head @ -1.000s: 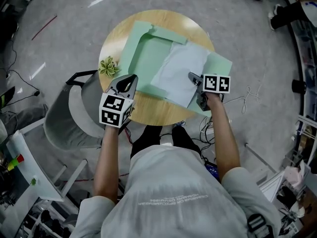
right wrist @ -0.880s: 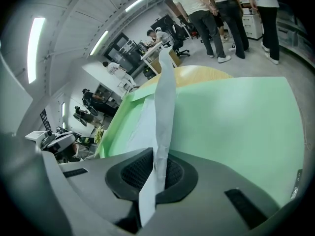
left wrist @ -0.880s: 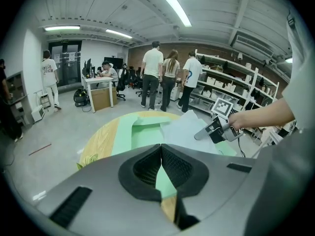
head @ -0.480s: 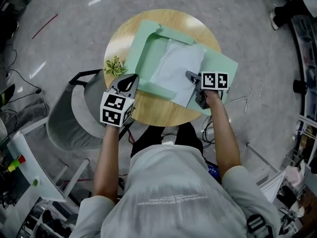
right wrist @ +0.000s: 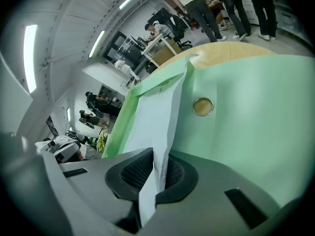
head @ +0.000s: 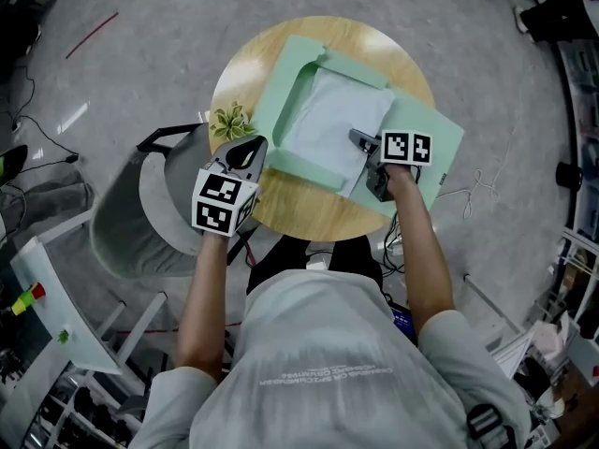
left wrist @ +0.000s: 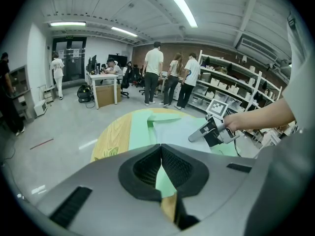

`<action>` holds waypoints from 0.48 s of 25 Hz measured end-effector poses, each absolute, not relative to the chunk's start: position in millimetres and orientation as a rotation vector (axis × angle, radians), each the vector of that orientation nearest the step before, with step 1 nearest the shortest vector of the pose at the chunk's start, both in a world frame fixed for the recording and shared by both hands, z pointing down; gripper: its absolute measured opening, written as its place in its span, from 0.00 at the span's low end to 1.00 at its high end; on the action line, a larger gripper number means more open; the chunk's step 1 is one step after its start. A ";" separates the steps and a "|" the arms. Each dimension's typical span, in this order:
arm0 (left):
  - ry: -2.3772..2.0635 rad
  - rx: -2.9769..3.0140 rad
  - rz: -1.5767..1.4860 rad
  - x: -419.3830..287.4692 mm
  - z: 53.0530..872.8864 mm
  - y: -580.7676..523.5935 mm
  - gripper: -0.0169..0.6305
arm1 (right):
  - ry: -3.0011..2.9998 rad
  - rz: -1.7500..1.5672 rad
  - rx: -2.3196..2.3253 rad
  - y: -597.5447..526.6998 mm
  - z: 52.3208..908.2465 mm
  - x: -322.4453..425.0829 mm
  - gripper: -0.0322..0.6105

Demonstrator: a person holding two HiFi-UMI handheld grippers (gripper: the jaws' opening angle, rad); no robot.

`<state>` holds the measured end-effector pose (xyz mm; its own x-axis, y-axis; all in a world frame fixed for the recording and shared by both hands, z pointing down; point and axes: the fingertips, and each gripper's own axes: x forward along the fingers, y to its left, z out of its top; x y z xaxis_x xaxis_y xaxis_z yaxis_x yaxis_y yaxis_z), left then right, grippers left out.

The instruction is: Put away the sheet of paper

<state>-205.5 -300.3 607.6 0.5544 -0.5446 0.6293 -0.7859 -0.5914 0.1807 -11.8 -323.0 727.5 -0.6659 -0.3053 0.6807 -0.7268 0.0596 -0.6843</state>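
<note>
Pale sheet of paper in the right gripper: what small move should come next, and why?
Probably slide the pale sheet of paper deeper into the open green folder, then release: the right gripper is shut on the sheet's near edge, which seems to overlap the folder's near flap.

Both bare forearms reach forward over the worktop, claws angled downward. The left claw (head: 253,148) has its jaws pressed together (tips meeting, nothing pinched at them). The right claw (head: 356,138) is clamped on the sheet of paper (right wrist: 155,132).
</note>
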 end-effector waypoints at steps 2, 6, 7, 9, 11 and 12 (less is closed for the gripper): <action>-1.078 2.343 0.729 -208.6 608.5 -301.0 0.05 | -2.000 1.685 1.032 -326.2 729.9 -17.9 0.11; -1.077 2.338 0.727 -212.9 610.4 -300.1 0.05 | -2.018 1.803 1.021 -332.0 731.3 -28.2 0.11; -1.078 2.336 0.726 -214.7 610.8 -300.1 0.05 | -2.023 1.814 1.013 -334.5 730.7 -31.2 0.11; -1.078 2.331 0.726 -218.2 611.8 -299.9 0.05 | -2.030 1.816 1.000 -339.9 729.5 -36.7 0.11; -1.076 2.327 0.726 -219.9 613.0 -299.1 0.05 | -2.027 1.816 0.991 -344.7 729.3 -41.3 0.11; -1.074 2.326 0.727 -220.2 613.3 -298.5 0.05 | -2.023 1.819 0.984 -346.4 729.6 -43.9 0.11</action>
<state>-220.2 -298.5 613.3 0.5523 -0.5392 0.6358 -0.7906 -0.5807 0.1943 -43.9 -346.4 729.6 -0.7414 -0.3133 0.5934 -0.6233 -0.0062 -0.7820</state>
